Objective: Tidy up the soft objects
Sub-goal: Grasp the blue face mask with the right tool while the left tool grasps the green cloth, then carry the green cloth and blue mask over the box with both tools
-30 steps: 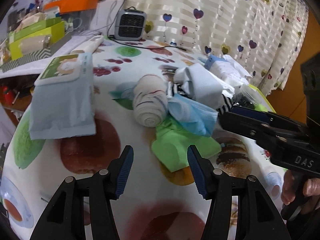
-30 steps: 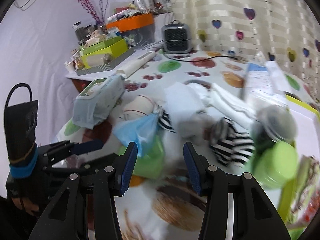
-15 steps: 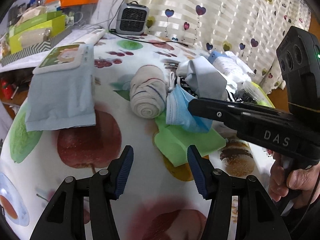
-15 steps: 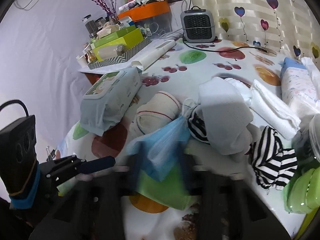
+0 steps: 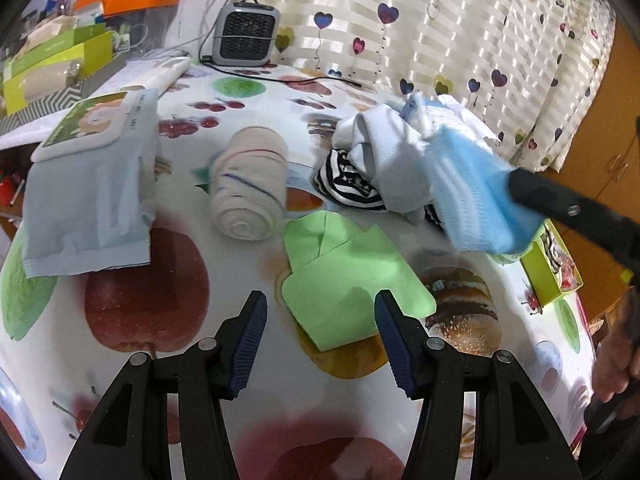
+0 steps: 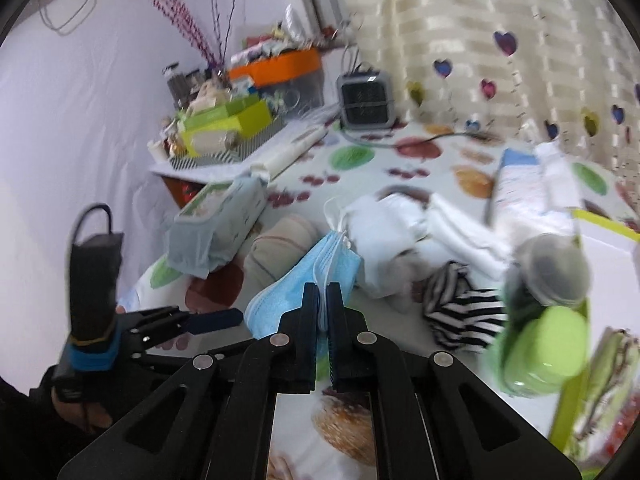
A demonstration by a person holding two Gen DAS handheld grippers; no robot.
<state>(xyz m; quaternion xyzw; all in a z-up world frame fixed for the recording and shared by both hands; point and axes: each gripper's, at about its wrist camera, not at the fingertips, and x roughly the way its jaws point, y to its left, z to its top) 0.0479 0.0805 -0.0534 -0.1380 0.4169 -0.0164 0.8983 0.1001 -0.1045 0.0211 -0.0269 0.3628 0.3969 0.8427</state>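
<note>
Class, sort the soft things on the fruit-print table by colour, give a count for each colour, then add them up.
Blue: 2, the face mask and the wipes pack
Green: 1, the green cloth
Cream: 1, the rolled towel
Black-and-white: 1, the striped cloth
White: 1, the white bundle
Total: 6
</note>
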